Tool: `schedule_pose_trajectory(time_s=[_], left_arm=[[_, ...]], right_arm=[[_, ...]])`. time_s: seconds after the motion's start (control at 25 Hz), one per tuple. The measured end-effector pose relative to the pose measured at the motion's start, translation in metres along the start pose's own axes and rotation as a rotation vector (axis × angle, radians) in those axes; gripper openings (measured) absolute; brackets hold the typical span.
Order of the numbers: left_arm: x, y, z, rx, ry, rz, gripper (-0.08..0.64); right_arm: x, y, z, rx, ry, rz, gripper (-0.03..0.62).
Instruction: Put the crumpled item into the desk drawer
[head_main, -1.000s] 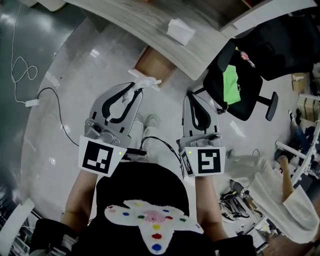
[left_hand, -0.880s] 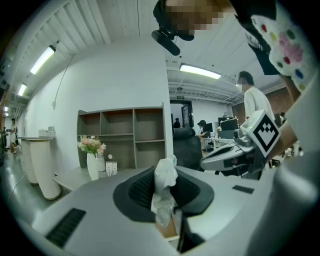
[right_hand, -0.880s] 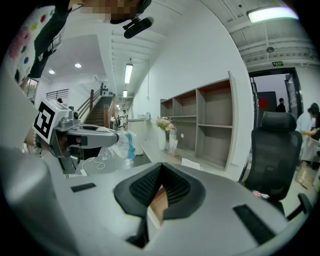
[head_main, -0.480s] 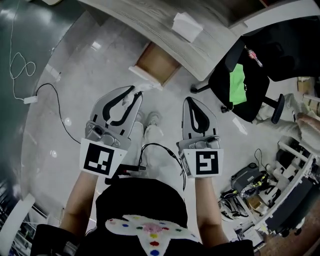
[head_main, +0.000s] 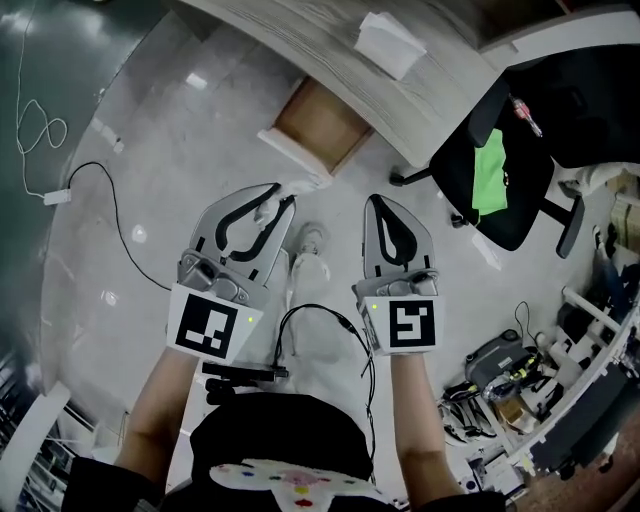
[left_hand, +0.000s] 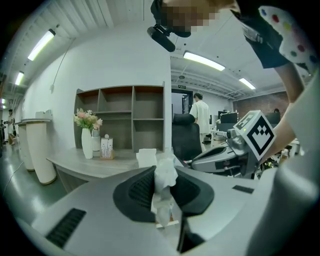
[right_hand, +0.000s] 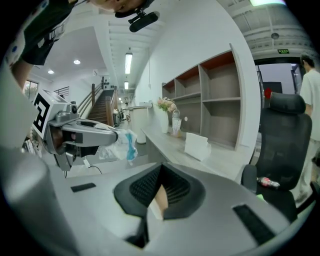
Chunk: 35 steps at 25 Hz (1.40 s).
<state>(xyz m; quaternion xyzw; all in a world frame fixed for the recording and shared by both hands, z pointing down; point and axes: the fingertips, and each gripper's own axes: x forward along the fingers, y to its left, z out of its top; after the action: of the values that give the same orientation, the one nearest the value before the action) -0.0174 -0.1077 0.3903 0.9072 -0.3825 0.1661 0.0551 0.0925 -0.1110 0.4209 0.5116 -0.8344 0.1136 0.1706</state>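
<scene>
Crumpled item (left_hand: 164, 177): white tissue-like wad with a blue bit, pinched in the left gripper (head_main: 284, 203). The jaws are closed on it and it sticks out past the tips.

Status:
- Pickup done, as far as I can judge: the wad is off any surface and carried in the air.
- Drawer (head_main: 318, 122) is already pulled out from under the desk (head_main: 330, 45). Its brown inside is exposed and looks empty from the head view.
- Wad is not in the drawer yet. It hangs over the floor (head_main: 180, 150), near the drawer's white front but short of it.
- Left to do: bring the left gripper forward over the opening and let go. Shutting the drawer isn't asked for.

Pose:
- Both grippers are held out in front of the body, side by side and apart, pointing toward the desk.
- Left one angles slightly right, roughly at the drawer.
- Right gripper (head_main: 381, 203) has its jaws together and holds nothing. Its own view shows only a sliver of the drawer past the tips. It's idle and clear of the left one's path.
</scene>
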Motion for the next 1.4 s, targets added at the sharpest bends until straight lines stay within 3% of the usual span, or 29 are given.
schedule_pose_trajectory(time_s=[0.6, 0.88, 1.4], left_arm=[[0.046, 0.005, -0.066, -0.030, 0.025, -0.002, 0.075], [0.068, 0.023, -0.096, -0.155, 0.021, 0.051, 0.077], [0.124, 0.036, -0.135, -0.137, 0.047, 0.021, 0.077]], right_arm=[[0.037, -0.008, -0.070, 0.050, 0.066, -0.021, 0.005], [0.058, -0.007, -0.090, 0.059, 0.085, -0.010, 0.005], [0.082, 0.000, -0.117, 0.097, 0.114, 0.007, 0.005]])
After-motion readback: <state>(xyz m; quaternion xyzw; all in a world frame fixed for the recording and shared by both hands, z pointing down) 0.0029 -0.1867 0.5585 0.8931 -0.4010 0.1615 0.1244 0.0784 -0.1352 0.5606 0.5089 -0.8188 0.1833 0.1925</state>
